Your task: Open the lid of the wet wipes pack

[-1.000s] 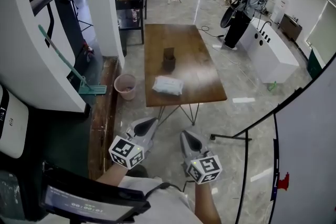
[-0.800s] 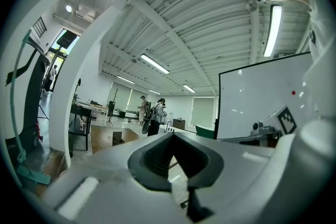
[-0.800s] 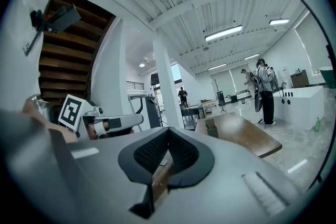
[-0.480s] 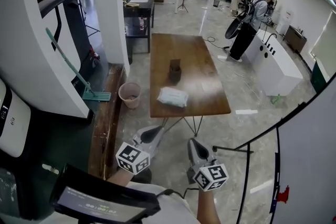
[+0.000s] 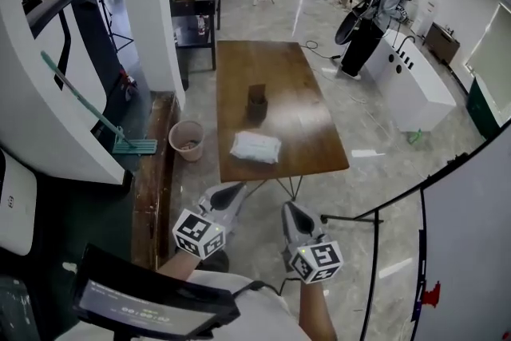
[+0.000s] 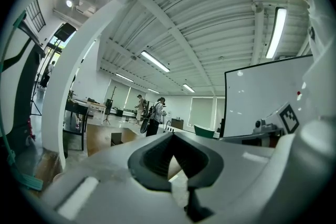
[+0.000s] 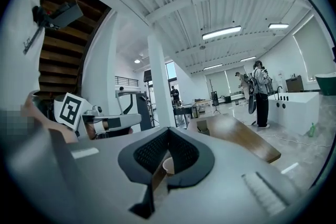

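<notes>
Table (image 5: 313, 132): wet wipes pack (image 5: 256, 147) by near edge | open floor (image 5: 351, 192) before it | left gripper (image 5: 236, 188), right gripper (image 5: 288, 208): closed, empty

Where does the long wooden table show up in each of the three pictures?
Head view: wooden table, upper centre, with the wet wipes pack lying on its near end.
Left gripper view: table, a brown strip left of centre, just over the jaws.
Right gripper view: table, right of centre, stretching away.
Shared landmark: person with backpack standing beyond the table.
</notes>
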Available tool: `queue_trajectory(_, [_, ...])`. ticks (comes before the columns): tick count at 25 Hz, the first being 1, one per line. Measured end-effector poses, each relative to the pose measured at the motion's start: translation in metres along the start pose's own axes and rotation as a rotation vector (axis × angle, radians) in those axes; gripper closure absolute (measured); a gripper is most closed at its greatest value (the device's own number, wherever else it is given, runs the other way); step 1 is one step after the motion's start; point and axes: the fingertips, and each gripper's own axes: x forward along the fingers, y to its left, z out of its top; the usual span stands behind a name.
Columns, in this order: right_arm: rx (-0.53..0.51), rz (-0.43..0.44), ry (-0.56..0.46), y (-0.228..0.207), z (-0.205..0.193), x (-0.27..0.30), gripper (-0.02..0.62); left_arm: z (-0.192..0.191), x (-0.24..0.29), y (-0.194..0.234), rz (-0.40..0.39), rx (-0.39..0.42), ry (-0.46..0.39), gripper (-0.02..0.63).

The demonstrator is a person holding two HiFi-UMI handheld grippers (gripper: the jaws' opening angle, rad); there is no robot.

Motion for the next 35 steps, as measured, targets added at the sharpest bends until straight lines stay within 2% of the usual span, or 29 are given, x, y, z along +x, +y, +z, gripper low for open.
queue_trajectory(9, [0.023,-0.038,0.001,-0.027,0.013,0.084,0.586,0.005,0.053,0.074,-0.042,-0.035,0.017,0.601])
queue_trajectory(19, [0.009,-0.090,0.030,-0.056,0.024,0.157,0.586,0.009,0.105,0.133,-0.122,-0.010,0.071,0.601])
queue_trajectory(25, [-0.009,-0.119,0.089,-0.079,0.003,0.211,0.586,0.003,0.131,0.183,-0.119,-0.033,0.093,0.600])
queue_trajectory(31, [-0.023,-0.156,0.122,-0.100,-0.013,0.248,0.586,-0.005,0.153,0.220,-0.149,-0.030,0.118,0.601])
queue_trajectory(35, [-0.038,-0.148,0.144,-0.106,-0.020,0.265,0.586,-0.014,0.164,0.233,-0.148,-0.046,0.130,0.600])
